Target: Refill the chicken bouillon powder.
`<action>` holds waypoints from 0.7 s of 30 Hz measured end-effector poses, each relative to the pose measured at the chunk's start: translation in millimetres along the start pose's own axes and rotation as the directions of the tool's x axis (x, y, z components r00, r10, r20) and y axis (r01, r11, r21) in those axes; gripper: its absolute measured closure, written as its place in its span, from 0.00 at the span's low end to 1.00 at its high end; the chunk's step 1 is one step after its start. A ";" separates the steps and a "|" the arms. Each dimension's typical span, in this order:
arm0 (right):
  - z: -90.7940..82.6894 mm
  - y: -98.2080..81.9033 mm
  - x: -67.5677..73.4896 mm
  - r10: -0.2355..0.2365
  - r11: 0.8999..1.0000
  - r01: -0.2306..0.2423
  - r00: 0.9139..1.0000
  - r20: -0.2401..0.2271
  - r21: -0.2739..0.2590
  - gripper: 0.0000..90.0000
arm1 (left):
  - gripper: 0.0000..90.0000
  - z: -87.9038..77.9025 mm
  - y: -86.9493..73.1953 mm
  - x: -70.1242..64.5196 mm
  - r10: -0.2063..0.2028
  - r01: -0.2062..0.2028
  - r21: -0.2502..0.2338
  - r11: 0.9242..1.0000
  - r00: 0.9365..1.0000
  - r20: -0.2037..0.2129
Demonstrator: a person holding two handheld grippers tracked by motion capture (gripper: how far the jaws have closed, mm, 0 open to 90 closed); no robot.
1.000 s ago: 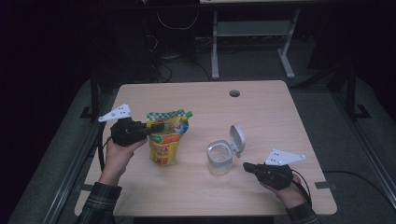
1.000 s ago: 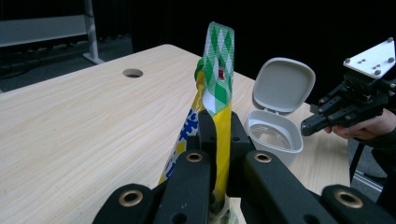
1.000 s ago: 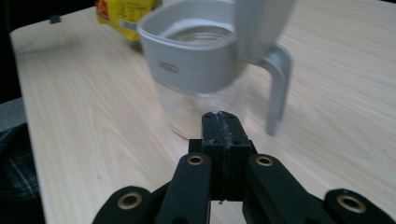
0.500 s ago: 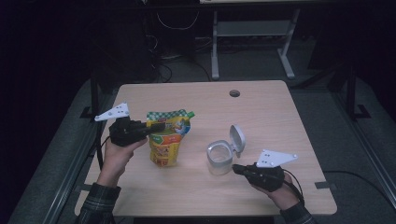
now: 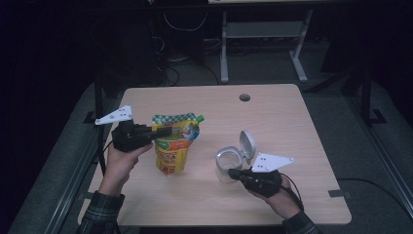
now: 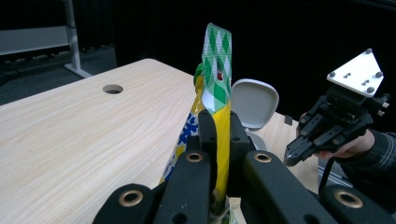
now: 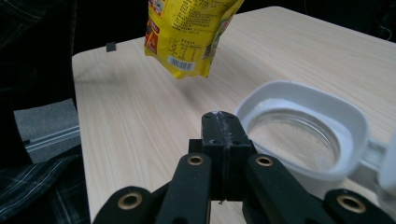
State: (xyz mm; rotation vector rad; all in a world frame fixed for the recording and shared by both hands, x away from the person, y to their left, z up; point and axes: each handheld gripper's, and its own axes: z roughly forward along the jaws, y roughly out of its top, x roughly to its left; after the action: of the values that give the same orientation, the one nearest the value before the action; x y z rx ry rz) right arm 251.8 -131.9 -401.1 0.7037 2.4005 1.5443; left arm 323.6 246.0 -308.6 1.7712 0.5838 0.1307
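Bag (image 5: 174, 146) is hanging up off the table (image 5: 292, 126), just left of the jar (image 5: 228, 161). The left gripper (image 6: 215, 130) is pinching the bag's top edge tight between its jaws. The jar is sitting on the table with its lid (image 5: 247, 144) flipped open. The right gripper (image 7: 220, 128) is waiting right beside the jar, jaws pressed together and holding nothing.

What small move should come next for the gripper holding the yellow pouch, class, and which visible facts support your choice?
Probably carry the yellow pouch sideways until it hangs over the open jar. The left gripper is shut on the pouch's top edge with its bottom lifted off the table, the jar's lid is flipped back, and the right gripper sits shut beside the jar, seemingly to steady it.
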 end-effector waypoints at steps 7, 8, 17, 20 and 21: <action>16.6 12.4 5.8 -0.005 1.000 0.005 1.000 0.009 -0.009 1.00 | 1.00 -6.7 5.6 -2.4 0.001 -0.001 0.004 1.000 1.000 0.012; 19.8 14.9 6.3 -0.007 1.000 0.007 1.000 0.013 -0.010 1.00 | 1.00 -8.2 6.9 -2.6 0.004 -0.004 0.004 1.000 1.000 0.014; 40.5 33.7 12.1 -0.010 1.000 0.011 0.999 0.033 -0.019 1.00 | 1.00 -20.0 21.0 -9.1 0.011 -0.010 -0.008 1.000 0.999 0.034; 48.5 40.1 13.6 -0.008 1.000 0.009 0.999 0.040 -0.021 1.00 | 1.00 -21.4 24.4 -12.2 0.011 -0.011 -0.009 1.000 0.999 0.046; 51.3 42.3 14.5 -0.006 1.000 0.007 0.999 0.043 -0.023 1.00 | 1.00 -21.7 25.3 -13.0 0.011 -0.010 -0.008 1.000 0.999 0.050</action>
State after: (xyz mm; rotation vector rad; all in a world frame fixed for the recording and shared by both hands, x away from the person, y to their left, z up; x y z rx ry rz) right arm 272.3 -69.3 -384.1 0.7160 2.3484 1.5355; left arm 312.0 255.0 -276.0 1.7647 0.5372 0.0955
